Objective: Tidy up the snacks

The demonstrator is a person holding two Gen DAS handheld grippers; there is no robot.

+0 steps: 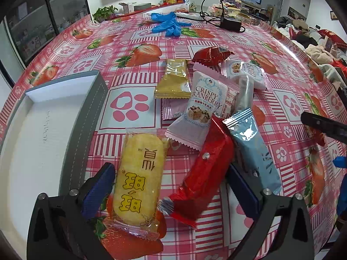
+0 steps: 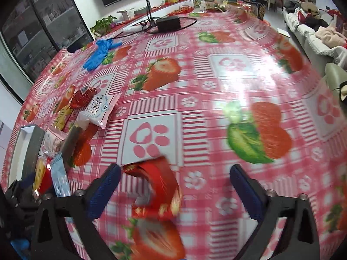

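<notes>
Left gripper (image 1: 171, 182) spread wide around yellow rice cracker (image 1: 138, 179) and red packet (image 1: 203, 173); right gripper (image 2: 175, 184) spread, red snack (image 2: 158, 190) between, untouched.

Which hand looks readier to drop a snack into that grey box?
Probably the left: its tongs straddle the yellow rice cracker beside the grey box. The right tongs are farther off, over a lone red packet.

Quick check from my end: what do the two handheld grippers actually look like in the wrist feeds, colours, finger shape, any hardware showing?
Both match: the left gripper and right gripper have black, angular plastic finger arms with triangular cut-outs and silver screw heads at the joints. Each finger ends in a dark blue textured pad. No cables, markings or sleeves are visible.
</notes>
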